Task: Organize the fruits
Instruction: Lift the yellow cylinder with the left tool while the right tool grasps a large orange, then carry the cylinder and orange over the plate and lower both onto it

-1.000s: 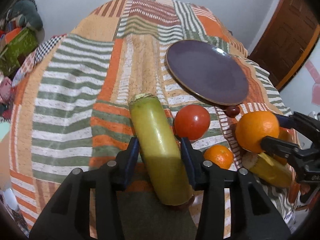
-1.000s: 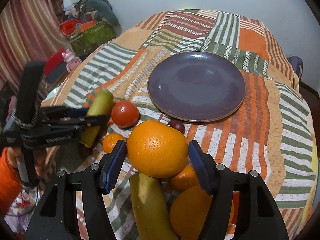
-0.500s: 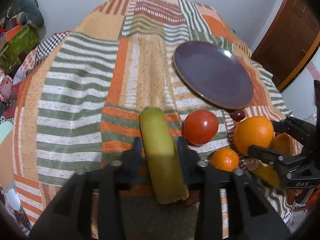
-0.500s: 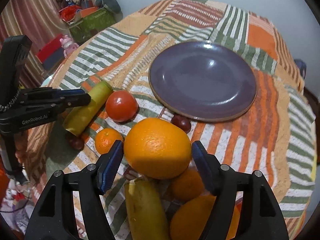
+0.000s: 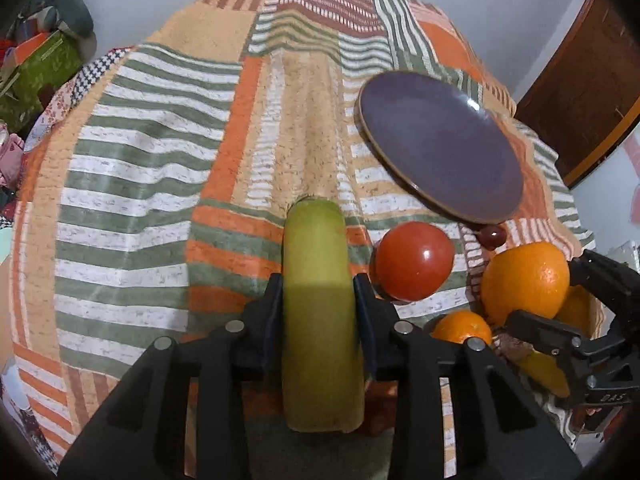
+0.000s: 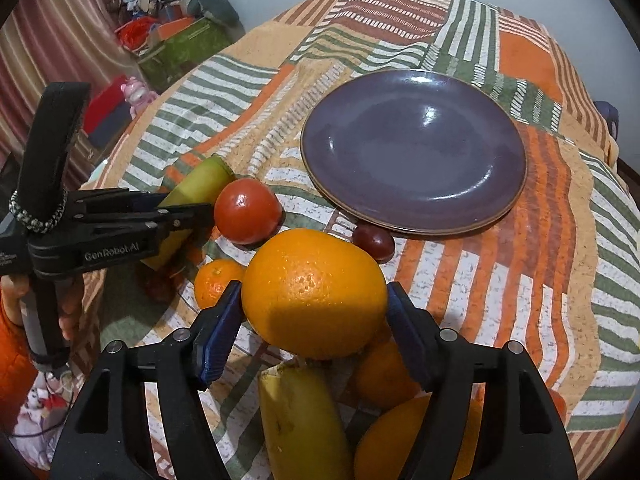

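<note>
Jaws of L gripper closing onto green banana; R gripper pinching big orange, plate ahead.

Striped patchwork cloth, green box, pink toy, brown door.

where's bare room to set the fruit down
The purple plate is bare. Open striped cloth lies left of the green banana. Crowded: tomato, big orange, small orange and grape cluster below the plate's rim.
</note>
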